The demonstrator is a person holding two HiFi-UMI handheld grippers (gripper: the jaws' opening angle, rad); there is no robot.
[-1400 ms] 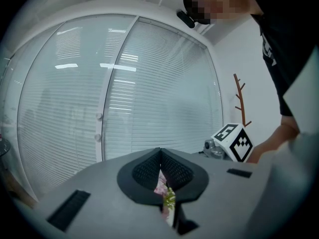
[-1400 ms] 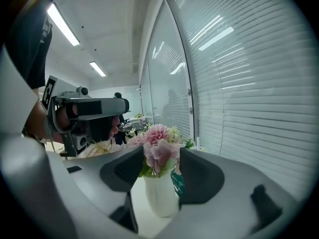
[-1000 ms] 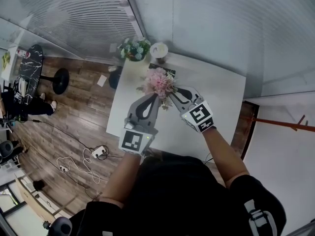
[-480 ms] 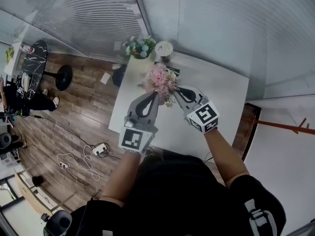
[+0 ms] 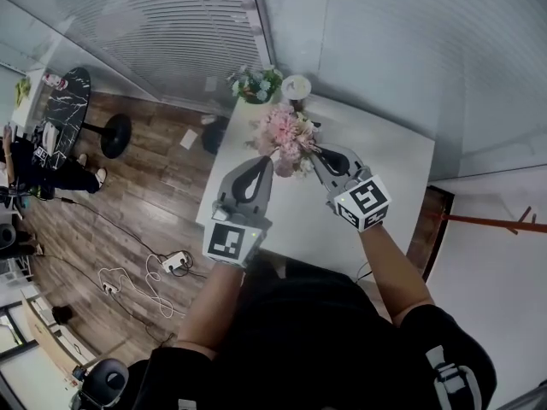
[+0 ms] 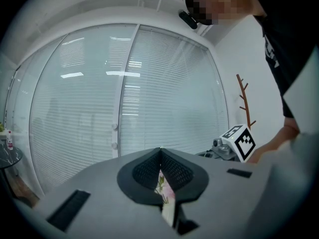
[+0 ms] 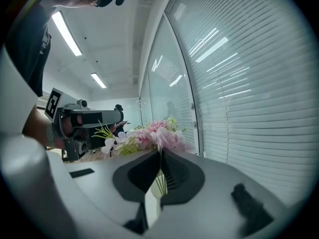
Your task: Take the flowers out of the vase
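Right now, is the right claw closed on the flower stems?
Yes: the right claw is shut on the green stems under the flowers.

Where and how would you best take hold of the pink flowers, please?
Pinch the thin green stems just under the flowers, coming in level from the side: the blooms spread wide and soft, while the stems stand bunched and upright.

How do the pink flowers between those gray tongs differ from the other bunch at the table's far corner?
Colour: the pink flowers are mostly pink with a little white; the corner bunch is white blooms among green leaves. State: the pink flowers are pinched by their stems in the right gripper; the corner bunch stands untouched. Both are flower bunches at the far side of the white table.
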